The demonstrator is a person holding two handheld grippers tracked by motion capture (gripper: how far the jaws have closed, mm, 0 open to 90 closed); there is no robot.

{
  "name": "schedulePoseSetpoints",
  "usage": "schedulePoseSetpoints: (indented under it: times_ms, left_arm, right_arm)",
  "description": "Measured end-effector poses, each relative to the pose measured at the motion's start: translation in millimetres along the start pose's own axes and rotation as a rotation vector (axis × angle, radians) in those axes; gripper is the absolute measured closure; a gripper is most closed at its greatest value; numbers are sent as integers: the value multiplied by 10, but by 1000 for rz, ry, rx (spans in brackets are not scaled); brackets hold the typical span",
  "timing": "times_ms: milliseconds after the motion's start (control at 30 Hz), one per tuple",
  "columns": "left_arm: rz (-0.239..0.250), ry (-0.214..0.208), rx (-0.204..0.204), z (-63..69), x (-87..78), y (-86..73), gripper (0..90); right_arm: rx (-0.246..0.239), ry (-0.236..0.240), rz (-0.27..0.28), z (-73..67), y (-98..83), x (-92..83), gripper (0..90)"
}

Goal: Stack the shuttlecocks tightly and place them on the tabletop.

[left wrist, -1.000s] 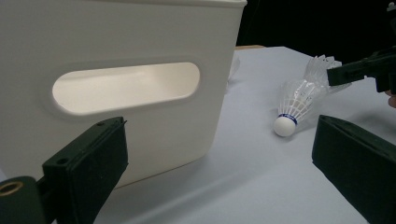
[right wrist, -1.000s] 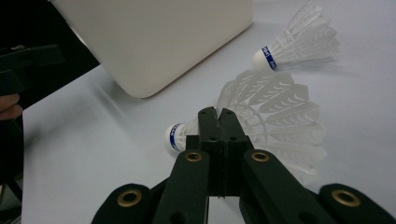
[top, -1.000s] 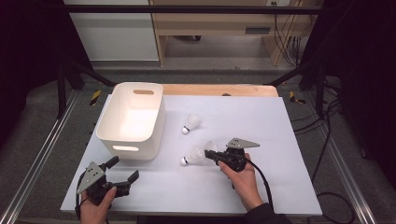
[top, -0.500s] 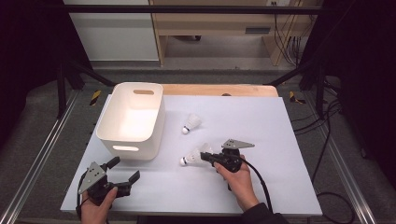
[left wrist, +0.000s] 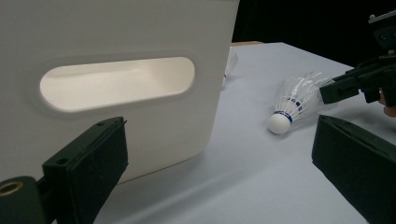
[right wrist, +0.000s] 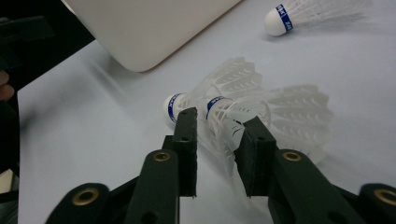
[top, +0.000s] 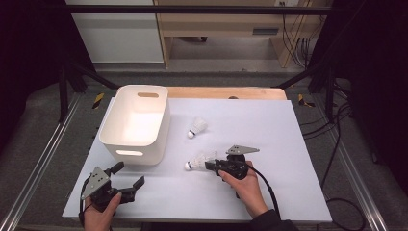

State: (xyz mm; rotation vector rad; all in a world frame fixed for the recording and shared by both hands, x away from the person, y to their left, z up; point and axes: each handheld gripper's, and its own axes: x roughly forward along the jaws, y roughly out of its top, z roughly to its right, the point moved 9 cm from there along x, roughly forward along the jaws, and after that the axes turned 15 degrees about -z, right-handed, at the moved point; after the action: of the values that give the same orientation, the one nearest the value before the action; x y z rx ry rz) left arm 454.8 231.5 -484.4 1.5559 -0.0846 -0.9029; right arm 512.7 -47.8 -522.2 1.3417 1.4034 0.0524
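White table sheet, dark room behind. Near shuttlecock lies mid-table toward the front edge. Your R gripper has its jaws either side of the feather skirt; they've just been opening, not clamped yet. L gripper idles released at the front-left corner. Step looks like the pickup. Next: squeeze the skirt gently, then prob. lift to the bin.

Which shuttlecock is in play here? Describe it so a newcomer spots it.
Start at the white bin on the table. Off its near right corner lies a shuttlecock, skirt between the jaws of the right claw, which have just been opening. The other shuttlecock lies farther back, no claw near it.
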Motion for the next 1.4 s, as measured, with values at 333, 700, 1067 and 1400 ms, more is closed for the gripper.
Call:
schedulePoseSetpoints:
  times_ms: [333, 700, 1067, 1400]
  left_arm:
    - [0, -2, 2, 2, -2, 2, 34]
    - [-7, -4, 6, 18, 16, -4, 34]
    - [-11, -7, 12, 33, 24, -5, 34]
    - [-20, -12, 21, 55, 39, -10, 34]
  right_arm:
    - [-21, -42, -41, 40, -60, -108, 623]
    - [-13, -15, -16, 91, -61, -131, 900]
    - [-36, 100, 15, -46, -28, -114, 900]
    - [-68, 145, -17, -114, -65, -61, 900]
